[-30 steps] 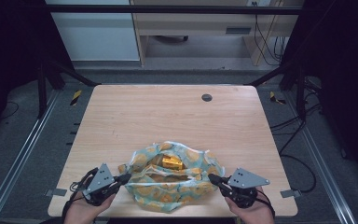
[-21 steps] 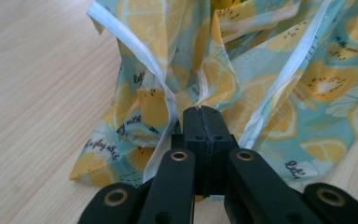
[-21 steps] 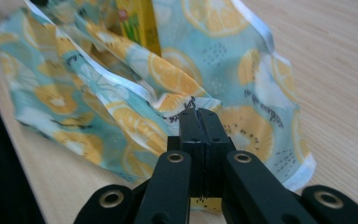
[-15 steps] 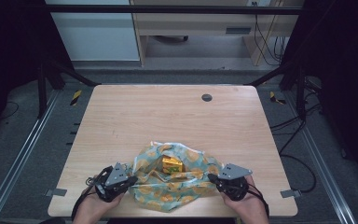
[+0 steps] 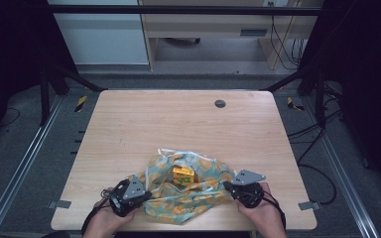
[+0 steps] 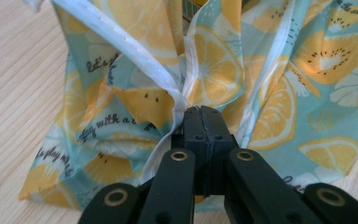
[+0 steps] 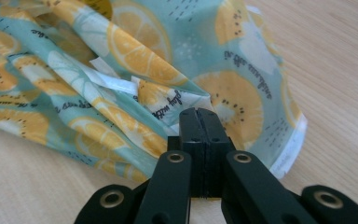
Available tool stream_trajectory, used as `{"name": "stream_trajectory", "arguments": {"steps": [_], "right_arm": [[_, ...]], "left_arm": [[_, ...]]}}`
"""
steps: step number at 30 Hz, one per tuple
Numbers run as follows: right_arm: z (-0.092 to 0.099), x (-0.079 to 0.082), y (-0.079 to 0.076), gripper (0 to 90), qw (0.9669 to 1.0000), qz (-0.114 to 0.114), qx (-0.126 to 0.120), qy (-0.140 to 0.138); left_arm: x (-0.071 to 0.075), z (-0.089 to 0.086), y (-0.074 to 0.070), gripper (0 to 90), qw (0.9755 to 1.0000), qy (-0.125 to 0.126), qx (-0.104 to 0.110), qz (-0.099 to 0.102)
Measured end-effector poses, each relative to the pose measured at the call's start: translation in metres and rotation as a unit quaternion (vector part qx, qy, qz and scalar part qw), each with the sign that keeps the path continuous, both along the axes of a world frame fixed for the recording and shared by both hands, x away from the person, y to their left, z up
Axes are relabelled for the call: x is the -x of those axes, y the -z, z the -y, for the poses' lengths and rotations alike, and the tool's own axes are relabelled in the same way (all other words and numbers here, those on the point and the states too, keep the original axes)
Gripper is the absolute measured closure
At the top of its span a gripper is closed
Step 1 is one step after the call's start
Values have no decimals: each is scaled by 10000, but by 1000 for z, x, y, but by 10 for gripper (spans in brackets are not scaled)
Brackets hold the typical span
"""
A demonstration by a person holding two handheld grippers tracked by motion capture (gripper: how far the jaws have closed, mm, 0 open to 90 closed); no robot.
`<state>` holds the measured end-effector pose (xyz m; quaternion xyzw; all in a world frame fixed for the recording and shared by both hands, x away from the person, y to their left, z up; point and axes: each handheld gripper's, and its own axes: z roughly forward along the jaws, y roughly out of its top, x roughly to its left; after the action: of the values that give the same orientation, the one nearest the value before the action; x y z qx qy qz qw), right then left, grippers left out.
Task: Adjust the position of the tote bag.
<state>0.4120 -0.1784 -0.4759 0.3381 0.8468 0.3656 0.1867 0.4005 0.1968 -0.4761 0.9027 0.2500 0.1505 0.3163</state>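
Lying at the six-o'clock edge of one wooden table (image 5: 129, 129), one teal cloth (image 5: 203, 196) printed with orange slices is gathered around one yellow carton (image 5: 184, 175), which sits at its centre. Two grippers work it. The left gripper (image 5: 146, 197), at the cloth's eight-o'clock corner, has its jaws pressed together on a white-hemmed fold of fabric, seen close in the left gripper view (image 6: 204, 112). The right gripper (image 5: 226, 185), at the cloth's three-o'clock edge, likewise has its jaws closed on a bunched fold (image 7: 196, 113). One dark round disc (image 5: 220, 103) sits toward twelve o'clock, well apart from the cloth.
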Motion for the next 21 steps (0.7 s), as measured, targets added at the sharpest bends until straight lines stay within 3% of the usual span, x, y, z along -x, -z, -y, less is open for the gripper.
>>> {"name": "stream_trajectory", "arguments": {"steps": [5, 21], "right_arm": [[2, -8, 2, 900, 9999, -36, 14, 101], [-4, -18, 3, 900, 9999, 19, 90, 123]], "left_arm": [[-2, 6, 3, 900, 9998, 66, -178, 10], [-21, 4, 8, 900, 9994, -225, -257, 109]]}}
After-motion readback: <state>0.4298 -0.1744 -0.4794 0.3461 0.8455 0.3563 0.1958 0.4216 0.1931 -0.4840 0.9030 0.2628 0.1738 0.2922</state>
